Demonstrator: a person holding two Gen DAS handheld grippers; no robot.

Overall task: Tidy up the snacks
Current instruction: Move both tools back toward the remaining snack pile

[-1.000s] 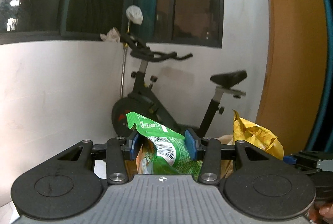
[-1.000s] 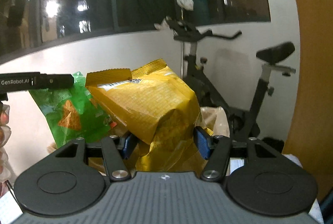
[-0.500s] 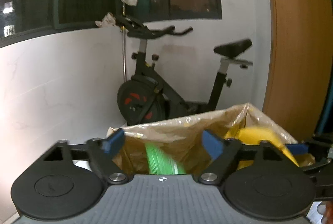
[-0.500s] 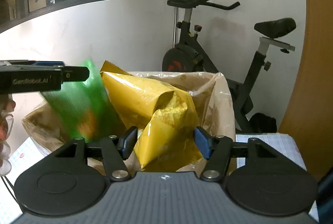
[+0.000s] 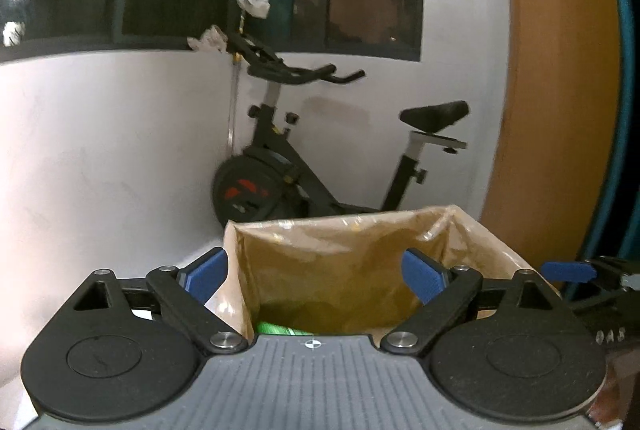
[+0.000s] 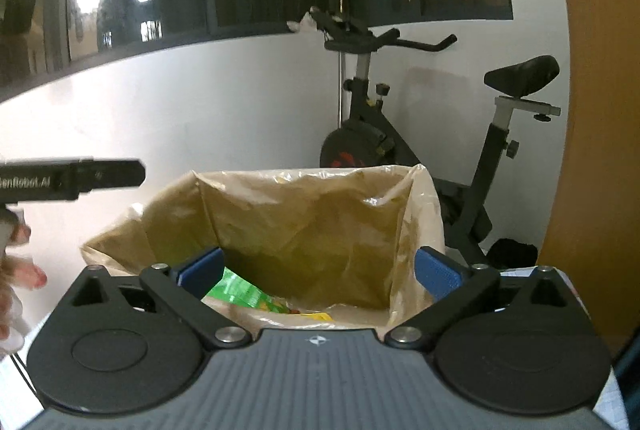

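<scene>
Opening over the bag-lined bin (image 6: 304, 222), the right gripper (image 6: 320, 272) and left gripper (image 5: 316, 270) both have jaws spreading wide with nothing clamped between them. Green snack packet (image 6: 240, 292) and yellow snack packet (image 6: 316, 316) lie inside the bin's bottom. Beyond stands an exercise bike (image 5: 304, 166) against the white wall (image 5: 112, 150).

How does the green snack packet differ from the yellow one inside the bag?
The green packet shows a broad face at the left of the bag; of the yellow packet only a thin sliver shows, nearer the middle. The green one appears in both views, the yellow one only in the right. Both lie low inside.
</scene>
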